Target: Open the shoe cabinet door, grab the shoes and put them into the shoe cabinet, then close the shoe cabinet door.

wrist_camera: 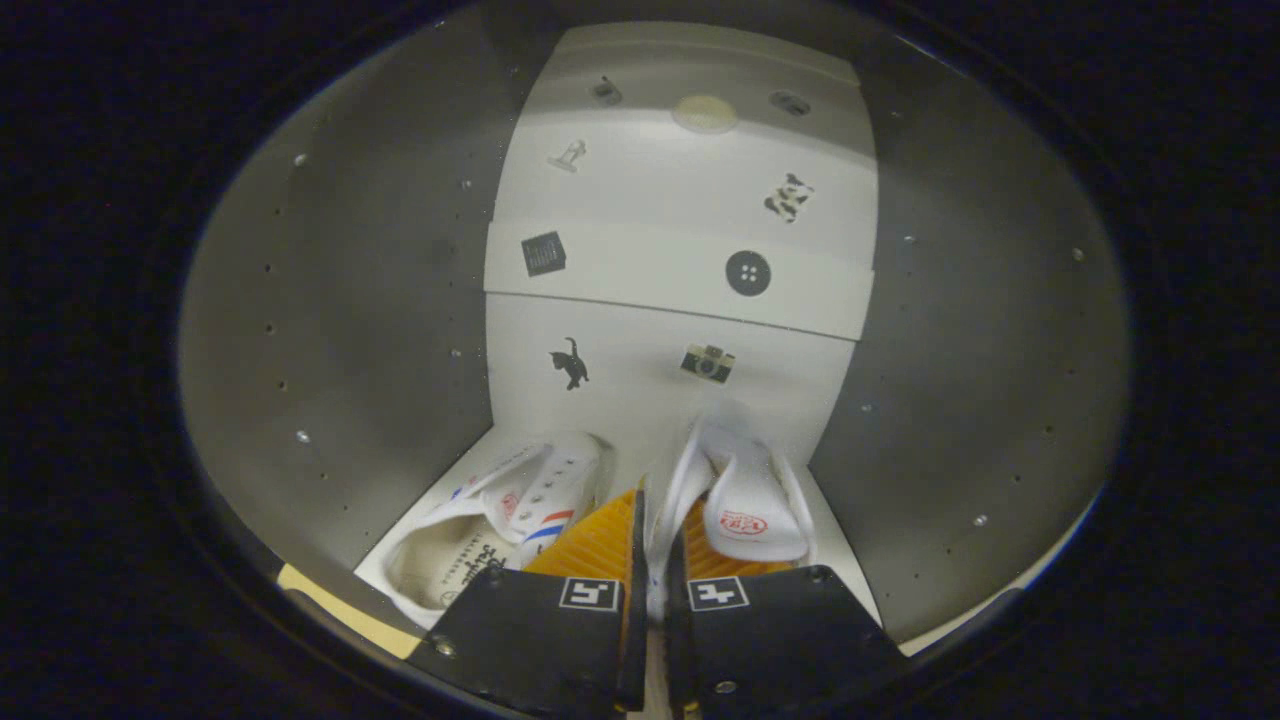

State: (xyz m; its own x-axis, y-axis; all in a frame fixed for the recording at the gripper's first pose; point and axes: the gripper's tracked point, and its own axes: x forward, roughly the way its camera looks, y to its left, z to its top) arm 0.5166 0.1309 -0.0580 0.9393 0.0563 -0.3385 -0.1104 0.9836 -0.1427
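Observation:
I am looking into the open shoe cabinet (340, 330), with grey side walls and a white back panel (670, 250) that carries small stickers. Two white shoes lie on its floor. The left shoe (500, 520) lies beside my fingers, its opening towards me, with red and blue stripes on its side. The right shoe (745, 500) points at the back panel, and its side wall runs between my fingers. My gripper (657, 580) is shut on that thin side wall, one finger inside the shoe and one outside.
The cabinet's right wall (980, 330) stands close beside the right shoe. A strip of pale cabinet floor edge (340, 605) shows below the left shoe. The back panel has a step-like ledge (680, 300) above the shoes.

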